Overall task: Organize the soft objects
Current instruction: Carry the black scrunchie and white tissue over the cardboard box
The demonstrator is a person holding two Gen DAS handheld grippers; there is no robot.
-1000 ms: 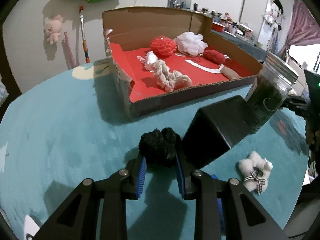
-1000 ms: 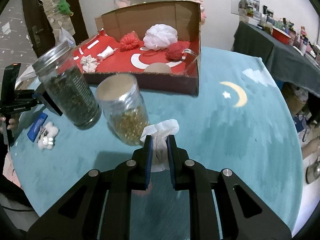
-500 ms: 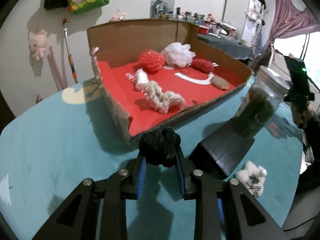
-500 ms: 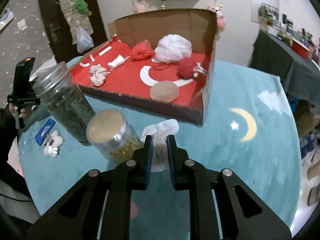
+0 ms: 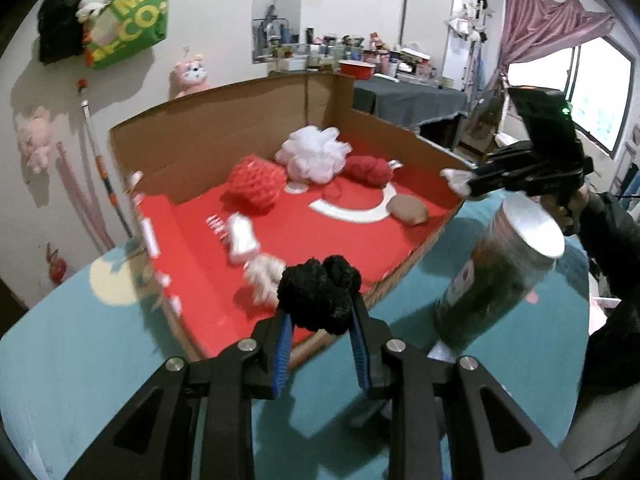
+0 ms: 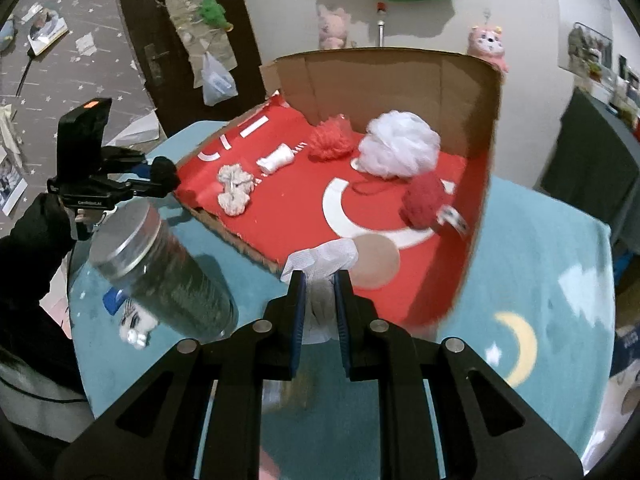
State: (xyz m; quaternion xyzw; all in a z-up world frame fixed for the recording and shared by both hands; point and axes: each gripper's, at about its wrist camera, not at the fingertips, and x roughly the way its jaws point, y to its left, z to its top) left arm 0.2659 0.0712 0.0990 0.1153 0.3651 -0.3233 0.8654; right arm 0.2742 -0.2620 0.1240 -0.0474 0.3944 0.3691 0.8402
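Note:
My left gripper is shut on a black fluffy pom-pom, held above the near edge of the cardboard box with its red floor. My right gripper is shut on a white crumpled cloth, hovering at the box's front edge. Inside lie a white mesh puff, a red yarn ball, a red pom-pom, a cream rope knot, a white roll and a tan pad. The left gripper also shows at the left of the right wrist view.
A tall glass jar of dark contents with a metal lid stands on the teal cloth just right of the box, also seen in the right wrist view. A small white plush and a blue item lie beside it. A dark-sleeved arm holds each gripper.
Both grippers have risen and moved toward the box with their loads. The second jar with yellow contents has dropped out of the right wrist view.

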